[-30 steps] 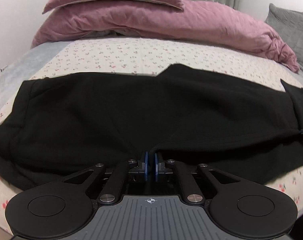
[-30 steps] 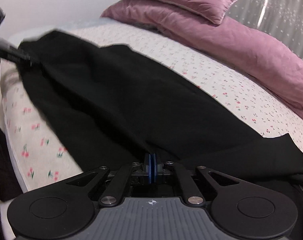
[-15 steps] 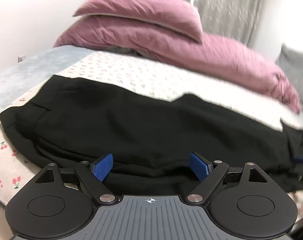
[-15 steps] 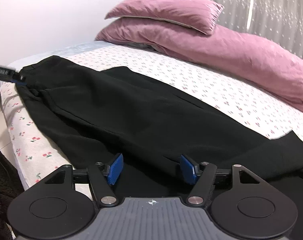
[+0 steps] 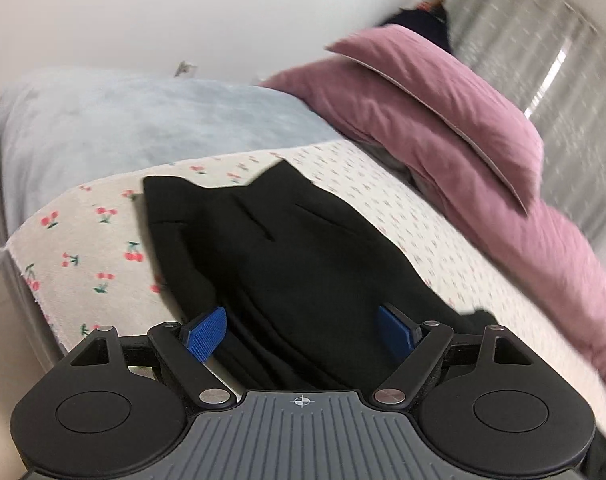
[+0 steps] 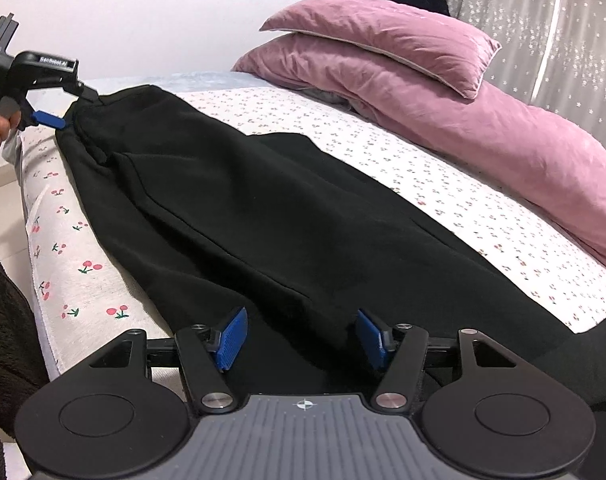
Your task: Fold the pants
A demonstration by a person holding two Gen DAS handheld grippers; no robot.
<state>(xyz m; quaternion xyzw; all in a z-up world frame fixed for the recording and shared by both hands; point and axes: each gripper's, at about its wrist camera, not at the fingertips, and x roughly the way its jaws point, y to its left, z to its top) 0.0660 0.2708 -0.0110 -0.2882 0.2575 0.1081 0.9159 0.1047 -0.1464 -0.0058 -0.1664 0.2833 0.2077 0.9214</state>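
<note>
The black pants (image 6: 231, 216) lie flat on the cherry-print bed (image 6: 455, 196), already doubled leg over leg, and their long axis runs from the waistband end by the left claw (image 5: 301, 334) to the cuff end under the right claw (image 6: 299, 336). So each claw sits at its own end of the strip, neither nearer the middle, and the next fold looks to me like one end carried along that axis to the other. Both claws have their blue pads apart over the cloth, pressing on nothing; each is narrowing a little. White lettering on the left claw's body is too small for me to make out. Pink pillows (image 6: 387, 48) sit well beyond
</note>
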